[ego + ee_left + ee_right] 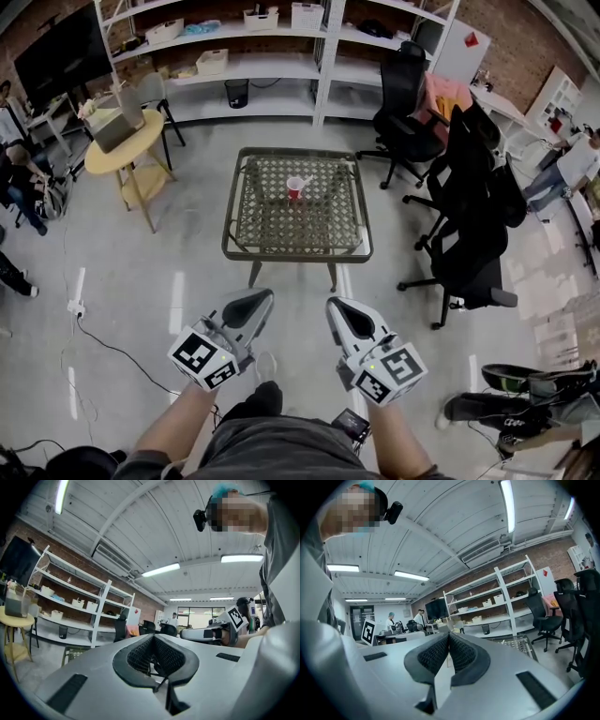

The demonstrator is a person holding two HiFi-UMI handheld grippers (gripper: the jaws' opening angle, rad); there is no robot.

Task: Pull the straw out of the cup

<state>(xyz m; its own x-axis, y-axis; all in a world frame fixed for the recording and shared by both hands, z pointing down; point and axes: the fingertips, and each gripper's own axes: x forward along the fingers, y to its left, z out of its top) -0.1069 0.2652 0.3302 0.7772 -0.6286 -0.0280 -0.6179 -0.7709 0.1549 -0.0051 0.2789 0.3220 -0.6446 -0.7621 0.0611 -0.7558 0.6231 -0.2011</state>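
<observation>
A small red cup (294,190) with a pale straw (306,180) leaning out of it stands on the far half of a low woven-top table (246,244). Both grippers are held level well short of the table, over the floor in front of the person's legs. My left gripper (262,298) is shut with nothing in it; its pads meet in the left gripper view (153,637). My right gripper (335,307) is likewise shut and empty, its pads (448,635) closed together. The table's corner (519,642) shows past the right jaws.
Black office chairs (469,225) stand right of the table. A round yellow side table (127,141) with a box is at the back left. White shelving (281,56) runs along the back wall. A cable (112,352) lies on the floor at left. People sit at the far left.
</observation>
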